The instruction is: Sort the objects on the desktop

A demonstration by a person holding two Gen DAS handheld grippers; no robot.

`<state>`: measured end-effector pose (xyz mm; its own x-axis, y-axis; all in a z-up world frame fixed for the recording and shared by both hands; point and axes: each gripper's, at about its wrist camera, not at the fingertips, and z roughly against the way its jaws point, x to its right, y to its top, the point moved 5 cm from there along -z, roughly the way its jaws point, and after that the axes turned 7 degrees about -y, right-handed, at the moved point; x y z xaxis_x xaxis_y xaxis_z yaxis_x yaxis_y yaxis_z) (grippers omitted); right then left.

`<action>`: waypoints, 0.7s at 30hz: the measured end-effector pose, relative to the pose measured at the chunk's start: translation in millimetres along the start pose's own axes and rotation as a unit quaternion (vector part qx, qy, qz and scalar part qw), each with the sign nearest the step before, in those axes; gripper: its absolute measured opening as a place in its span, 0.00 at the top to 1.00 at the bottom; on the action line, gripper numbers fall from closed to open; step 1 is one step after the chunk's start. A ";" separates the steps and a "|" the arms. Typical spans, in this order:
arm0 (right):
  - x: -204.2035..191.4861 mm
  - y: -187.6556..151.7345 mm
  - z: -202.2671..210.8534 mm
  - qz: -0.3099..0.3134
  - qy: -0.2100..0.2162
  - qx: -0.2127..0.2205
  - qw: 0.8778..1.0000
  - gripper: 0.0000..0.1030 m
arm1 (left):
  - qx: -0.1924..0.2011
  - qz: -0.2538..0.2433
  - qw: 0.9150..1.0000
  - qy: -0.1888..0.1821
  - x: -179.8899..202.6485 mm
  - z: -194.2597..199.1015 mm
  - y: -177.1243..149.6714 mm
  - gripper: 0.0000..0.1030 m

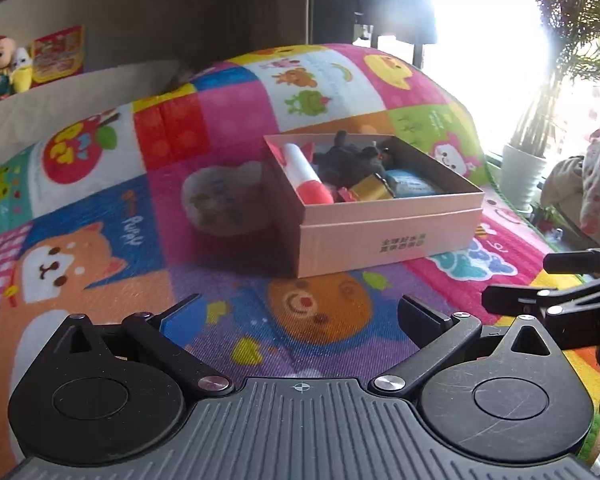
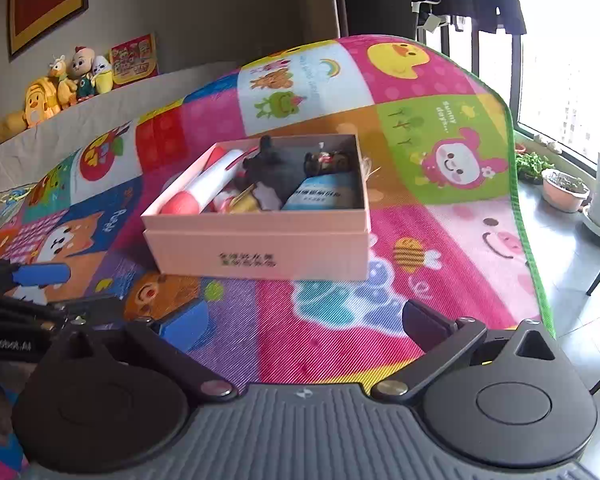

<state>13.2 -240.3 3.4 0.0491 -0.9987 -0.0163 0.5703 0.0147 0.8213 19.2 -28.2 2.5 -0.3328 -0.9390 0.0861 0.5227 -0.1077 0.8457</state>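
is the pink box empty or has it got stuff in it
Not empty. The open pink box holds a red and white tube, a dark plush, a gold item and a blue packet.

**Pink box sitting filled on the play mat**

The left gripper (image 1: 300,316) is hanging low over the cartoon mat (image 1: 100,208), its jaws standing wide with nothing between them. Ahead, an open pink box (image 1: 384,232) is resting on the mat, holding a red-and-white tube (image 1: 306,178), a dark plush (image 1: 348,160), a brass padlock (image 1: 370,191) and a blue packet (image 1: 414,186). The right gripper (image 1: 516,282) is poking in from the right edge.
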 end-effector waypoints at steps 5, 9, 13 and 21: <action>-23.1 -13.6 -17.1 0.033 -0.017 -0.016 0.999 0.00 | -0.032 0.025 0.999 0.031 -10.7 -24.6 -11.5 0.00; -25.8 -7.6 -46.3 0.024 -0.035 -0.047 0.998 0.00 | -0.039 0.056 0.997 0.048 -18.1 -43.8 -9.0 0.00; -28.9 -5.1 -69.0 0.044 -0.046 -0.066 0.996 0.00 | -0.043 0.074 0.994 0.069 -22.4 -53.5 -8.3 0.00; -21.7 -6.4 -73.7 0.037 -0.018 -0.041 0.998 0.00 | -0.058 0.049 0.993 0.091 -15.5 -57.7 -9.4 0.00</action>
<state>68.9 -215.1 -43.5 0.0649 -0.9958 0.0653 0.6310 0.0916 0.7703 64.7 -31.5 -37.2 -0.1348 -0.9891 0.0594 0.6356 -0.0403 0.7710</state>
